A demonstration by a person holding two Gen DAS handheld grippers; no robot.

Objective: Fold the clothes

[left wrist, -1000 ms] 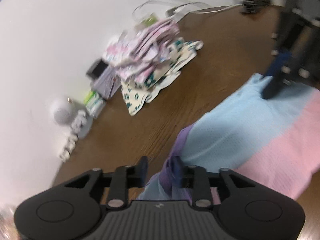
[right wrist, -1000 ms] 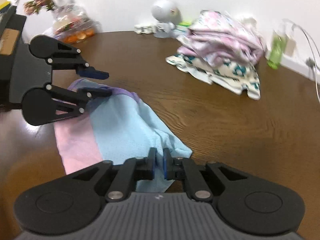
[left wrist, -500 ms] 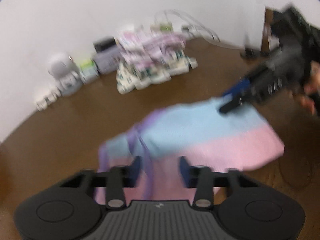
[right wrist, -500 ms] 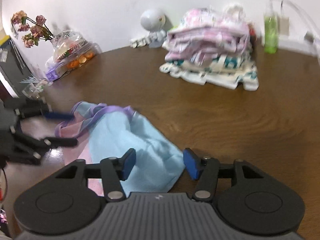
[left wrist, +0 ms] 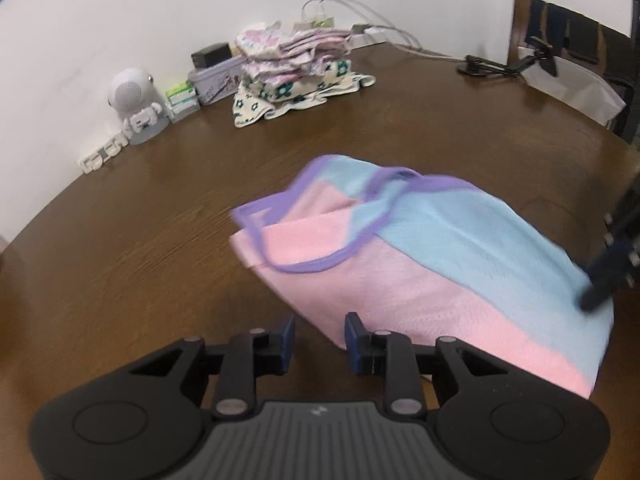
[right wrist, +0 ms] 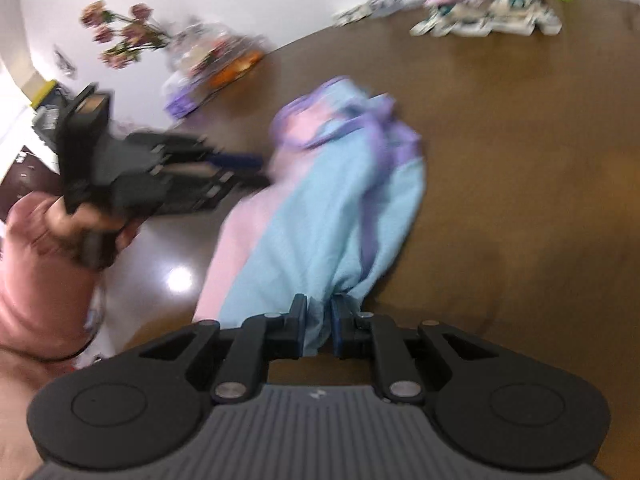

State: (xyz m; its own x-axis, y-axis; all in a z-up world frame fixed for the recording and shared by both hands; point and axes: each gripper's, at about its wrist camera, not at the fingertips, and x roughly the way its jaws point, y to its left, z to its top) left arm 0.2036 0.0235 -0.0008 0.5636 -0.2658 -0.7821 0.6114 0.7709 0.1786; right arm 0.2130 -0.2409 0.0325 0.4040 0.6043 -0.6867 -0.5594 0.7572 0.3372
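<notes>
- A white round-headed speaker figure is standing at the far left edge of the brown counter, against the wall, with a row of small white letter blocks lying just in front of it.
- A lilac tin is sitting to its right, beside a pile of folded patterned clothes stacked by the wall.
- In the left wrist view, the left gripper is hovering over the counter with its 2 fingers spread apart and holding nothing; the near pink edge of the garment is lying just beyond its right finger.
- The pink, blue and purple-trimmed top is lying in the middle of the counter, roughly doubled over, its purple-edged armholes facing the wall and its pink half nearest the left gripper.
- At the right edge of that view, a dark finger of the right gripper is meeting the blue corner of the top.
- In the right wrist view, a hand in a pink sleeve is carrying the left gripper at the left, blurred, beside the pink side of the top.
- Dried flowers and a bag of orange items are sitting at the counter's far left rim in that view.
- The right gripper is pinching a bunched blue corner of the top between its 2 nearly closed fingers, low in that view.
</notes>
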